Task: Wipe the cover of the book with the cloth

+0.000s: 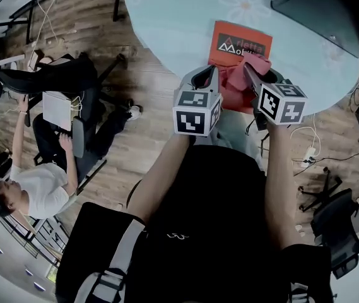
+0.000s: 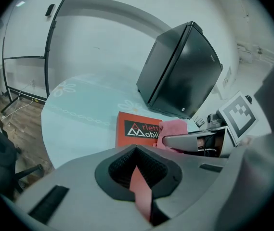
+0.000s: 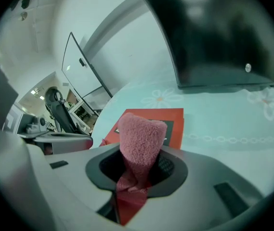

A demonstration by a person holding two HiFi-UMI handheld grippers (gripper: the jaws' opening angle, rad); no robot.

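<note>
right tool clamped on the pink cloth, right over the book; left tool nearly closed at the book's left side, red sliver between, can't tell if it's gripping. The surface ends just past the book's near end, so a hard swipe could shove it off

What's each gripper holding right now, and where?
Right gripper: cloth, pinched at its lower end. Left gripper: seemingly the book, by its near edge.

Looks along fingers pinched on a pink strip, seemingly cloth, toward an orange book on the pale desk, black box behind.
</note>
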